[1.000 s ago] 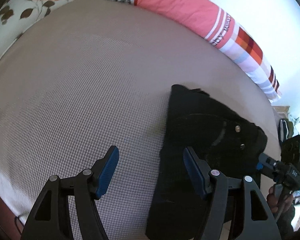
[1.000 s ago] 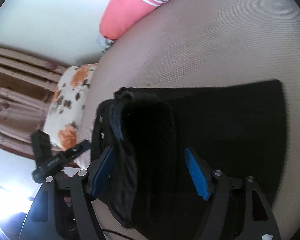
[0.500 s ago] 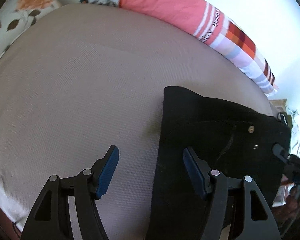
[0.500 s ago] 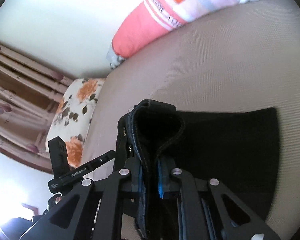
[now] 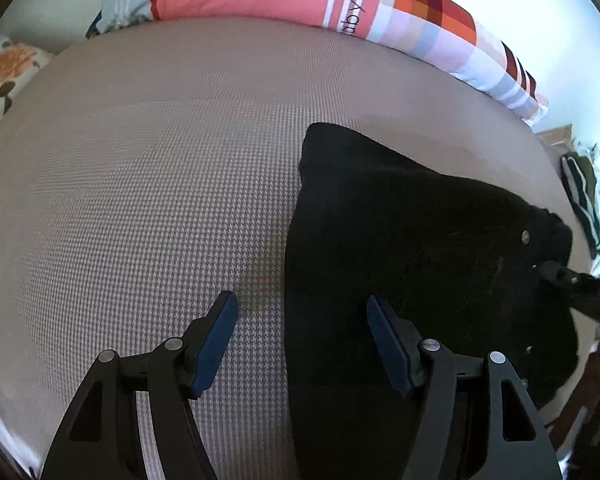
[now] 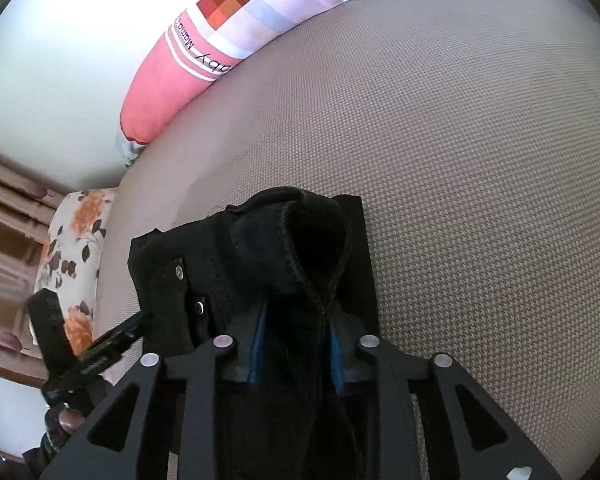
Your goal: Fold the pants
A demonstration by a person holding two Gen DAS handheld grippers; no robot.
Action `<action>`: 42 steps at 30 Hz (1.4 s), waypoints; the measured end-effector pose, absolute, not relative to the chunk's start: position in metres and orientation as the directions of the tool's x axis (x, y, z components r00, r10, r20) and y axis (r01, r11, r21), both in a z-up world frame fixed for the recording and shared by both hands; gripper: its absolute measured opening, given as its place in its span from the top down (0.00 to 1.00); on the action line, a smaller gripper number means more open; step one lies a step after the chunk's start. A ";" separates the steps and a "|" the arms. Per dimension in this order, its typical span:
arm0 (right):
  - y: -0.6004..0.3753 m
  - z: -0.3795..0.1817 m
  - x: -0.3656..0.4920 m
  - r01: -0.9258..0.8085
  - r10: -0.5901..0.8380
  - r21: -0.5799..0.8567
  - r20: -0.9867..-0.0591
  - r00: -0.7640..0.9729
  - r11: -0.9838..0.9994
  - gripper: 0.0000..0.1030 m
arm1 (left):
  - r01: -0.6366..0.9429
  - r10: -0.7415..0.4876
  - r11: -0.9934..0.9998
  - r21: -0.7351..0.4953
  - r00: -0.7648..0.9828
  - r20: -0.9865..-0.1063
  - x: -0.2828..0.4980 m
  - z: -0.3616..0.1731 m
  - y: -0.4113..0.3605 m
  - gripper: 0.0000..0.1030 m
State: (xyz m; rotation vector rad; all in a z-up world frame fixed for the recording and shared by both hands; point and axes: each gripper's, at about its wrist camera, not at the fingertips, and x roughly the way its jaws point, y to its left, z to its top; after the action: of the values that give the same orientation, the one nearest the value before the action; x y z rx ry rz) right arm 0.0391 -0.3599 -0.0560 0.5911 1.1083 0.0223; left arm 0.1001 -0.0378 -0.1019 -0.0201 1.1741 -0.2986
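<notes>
**Waistband pinched, fold at risk**

My right gripper (image 6: pixel 296 354) pinches the bunched waistband of the black pants (image 6: pixel 300 256), its jaws having just eased apart. If they slacken further, the cloth drops. My left gripper (image 5: pixel 300 340) gapes empty, straddling the pants' edge on the bed (image 5: pixel 140 200).

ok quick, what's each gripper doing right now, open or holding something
left gripper: open, holding nothing, fingers straddling the edge of the pants.
right gripper: closed on a bunched fold of the pants.

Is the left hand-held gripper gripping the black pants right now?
No. The left hand-held gripper stands open over the edge of the black fabric pants, pads off the cloth.
</notes>
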 end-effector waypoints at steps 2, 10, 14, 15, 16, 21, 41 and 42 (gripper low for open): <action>-0.355 -0.049 0.033 0.275 0.278 0.432 -0.845 0.458 0.859 0.69 | 0.233 -0.228 0.961 -0.151 0.354 -0.907 0.098 -0.100 -0.040 0.33; -0.345 -0.028 -0.017 0.269 0.266 0.415 -0.851 0.454 0.869 0.69 | 0.238 -0.260 0.953 -0.190 0.313 -0.913 0.073 -0.099 -0.034 0.33; -0.340 -0.030 -0.035 0.265 0.289 0.430 -0.851 0.439 0.863 0.72 | 0.257 -0.261 0.949 -0.182 0.318 -0.911 0.057 -0.098 -0.036 0.33; -0.339 -0.031 -0.037 0.268 0.294 0.434 -0.851 0.435 0.860 0.75 | 0.260 -0.265 0.948 -0.185 0.319 -0.910 0.054 -0.098 -0.036 0.33; -0.339 -0.032 -0.040 0.271 0.288 0.431 -0.851 0.438 0.860 0.77 | 0.260 -0.265 0.948 -0.185 0.318 -0.910 0.051 -0.097 -0.037 0.33; -0.333 -0.025 -0.048 0.253 0.248 0.391 -0.856 0.454 0.885 0.91 | 0.282 -0.267 0.943 -0.177 0.320 -0.909 0.040 -0.098 -0.043 0.33; -0.332 -0.047 -0.056 0.295 0.198 0.335 -0.891 0.409 0.895 0.87 | 0.335 -0.267 0.930 -0.154 0.323 -0.908 0.025 -0.100 -0.051 0.32; -0.331 -0.046 -0.055 0.292 0.192 0.327 -0.892 0.409 0.899 0.85 | 0.334 -0.266 0.930 -0.154 0.323 -0.908 0.025 -0.100 -0.051 0.32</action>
State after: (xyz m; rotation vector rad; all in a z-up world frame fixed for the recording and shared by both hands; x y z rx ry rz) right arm -0.0548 -0.3306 -0.0456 0.4765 1.1600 -0.0657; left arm 0.0246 -0.0512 -0.1002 0.0658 1.1780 -0.3946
